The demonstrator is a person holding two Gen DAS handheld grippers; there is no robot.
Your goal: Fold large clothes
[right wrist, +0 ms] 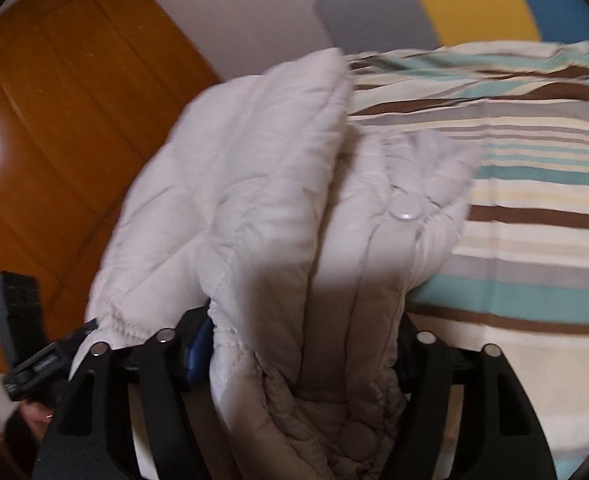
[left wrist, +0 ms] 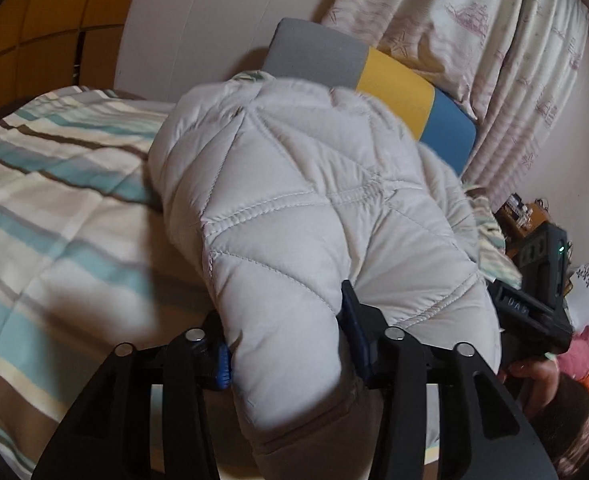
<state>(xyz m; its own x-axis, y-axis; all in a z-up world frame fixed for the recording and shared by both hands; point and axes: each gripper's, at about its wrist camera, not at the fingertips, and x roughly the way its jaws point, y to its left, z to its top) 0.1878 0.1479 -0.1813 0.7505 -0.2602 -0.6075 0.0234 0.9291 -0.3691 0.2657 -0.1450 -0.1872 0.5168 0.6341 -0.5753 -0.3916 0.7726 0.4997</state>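
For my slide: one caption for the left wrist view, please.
Left gripper clamps a white quilted jacket above the striped bed cover.

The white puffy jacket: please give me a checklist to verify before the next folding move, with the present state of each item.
1. Left gripper has the jacket between its fingers: ok, a thick padded fold fills the gap.
2. Right gripper has the jacket between its fingers: ok, several bunched layers sit there.
3. Grip firm enough for carrying: cannot tell; the padding hides the pad contact.
4. Landing place on the striped bedspread: ok, a bare part shows beside the jacket.
5. Jacket flat and aligned: not ok, it is bunched and lifted.
6. Snap button closed: cannot tell.
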